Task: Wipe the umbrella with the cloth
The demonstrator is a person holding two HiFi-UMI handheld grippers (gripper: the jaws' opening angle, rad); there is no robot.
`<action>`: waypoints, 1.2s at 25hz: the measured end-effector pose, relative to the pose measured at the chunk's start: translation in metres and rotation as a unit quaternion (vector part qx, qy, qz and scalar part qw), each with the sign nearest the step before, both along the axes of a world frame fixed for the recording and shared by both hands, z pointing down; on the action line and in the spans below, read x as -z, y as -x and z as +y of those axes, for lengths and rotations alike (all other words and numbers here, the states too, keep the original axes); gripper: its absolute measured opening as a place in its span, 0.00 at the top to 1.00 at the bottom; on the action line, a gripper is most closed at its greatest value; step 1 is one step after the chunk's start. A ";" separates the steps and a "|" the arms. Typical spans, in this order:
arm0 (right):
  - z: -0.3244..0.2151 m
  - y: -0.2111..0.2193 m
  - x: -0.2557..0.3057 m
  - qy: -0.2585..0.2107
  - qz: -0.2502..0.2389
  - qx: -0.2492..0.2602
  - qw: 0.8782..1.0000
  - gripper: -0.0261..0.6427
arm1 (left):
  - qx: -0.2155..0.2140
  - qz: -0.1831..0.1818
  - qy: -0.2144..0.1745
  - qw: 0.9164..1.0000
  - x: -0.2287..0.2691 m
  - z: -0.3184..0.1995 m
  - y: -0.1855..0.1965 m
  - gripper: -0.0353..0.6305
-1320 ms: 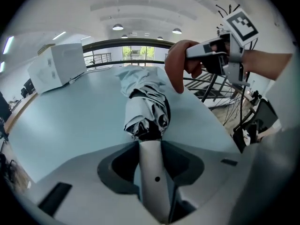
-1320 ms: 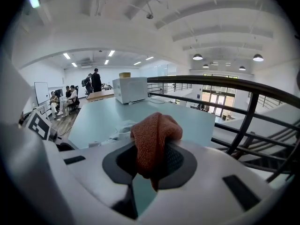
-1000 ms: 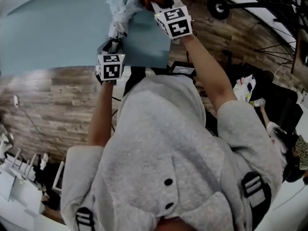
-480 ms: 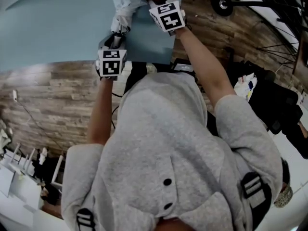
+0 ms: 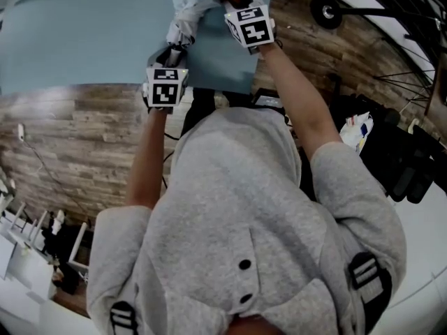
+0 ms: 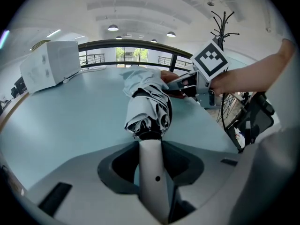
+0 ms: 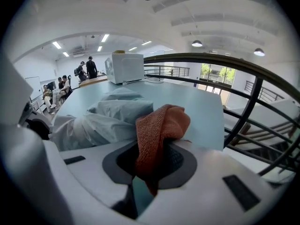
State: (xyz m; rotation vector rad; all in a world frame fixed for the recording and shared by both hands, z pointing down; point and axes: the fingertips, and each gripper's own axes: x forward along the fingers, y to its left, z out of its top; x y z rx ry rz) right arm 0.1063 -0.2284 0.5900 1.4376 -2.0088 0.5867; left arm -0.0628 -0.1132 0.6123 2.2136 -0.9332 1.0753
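Observation:
A folded pale grey umbrella lies on the light blue table. My left gripper is shut on its grey-white handle, and the bunched canopy sticks out just past the jaws. My right gripper is shut on an orange-red cloth, which hangs folded over the jaws. That cloth sits beside the canopy, at its right; whether it touches the fabric I cannot tell. In the left gripper view the right gripper comes in from the right, next to the canopy's far end.
A white box stands on the table's far left. A black railing runs past the table's edge at right. A coat stand and a bicycle wheel are to the right. Several people stand far off.
My right gripper with the cloth has sunk a little toward the table, close by the umbrella's canopy. The left gripper keeps its hold on the handle and stays in place.

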 end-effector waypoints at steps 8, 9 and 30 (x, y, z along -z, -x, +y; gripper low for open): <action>0.006 0.019 -0.004 0.012 -0.020 0.043 0.999 0.85 | -0.001 -0.001 0.002 1.000 -0.002 0.001 0.001 0.71; 0.008 0.022 -0.003 0.013 -0.023 0.046 0.999 0.85 | -0.001 0.000 0.002 1.000 -0.002 0.000 0.000 0.71; 0.075 0.108 -0.001 0.045 -0.075 0.199 0.976 0.85 | 0.008 0.001 0.004 1.000 -0.003 -0.004 0.002 0.71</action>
